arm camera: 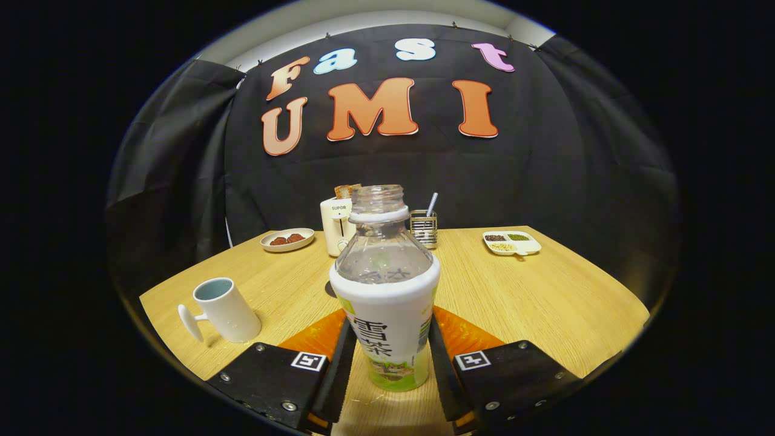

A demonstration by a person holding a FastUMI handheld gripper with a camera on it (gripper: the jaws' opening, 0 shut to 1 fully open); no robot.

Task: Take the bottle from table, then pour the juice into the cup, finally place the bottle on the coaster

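Two fingers of our gripper (387,369) are pressing the bottle (385,290) from both sides as it is standing uncapped on the table (533,290). We are seeing Chinese characters on its label, "SUPOR" on the toaster (336,225), and the cup (222,310) well apart.

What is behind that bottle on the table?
Behind the bottle, held between the fingers, stand a white toaster and a wire holder with a straw. A dark round patch, perhaps the coaster, peeks out; the bottle covers the rest.
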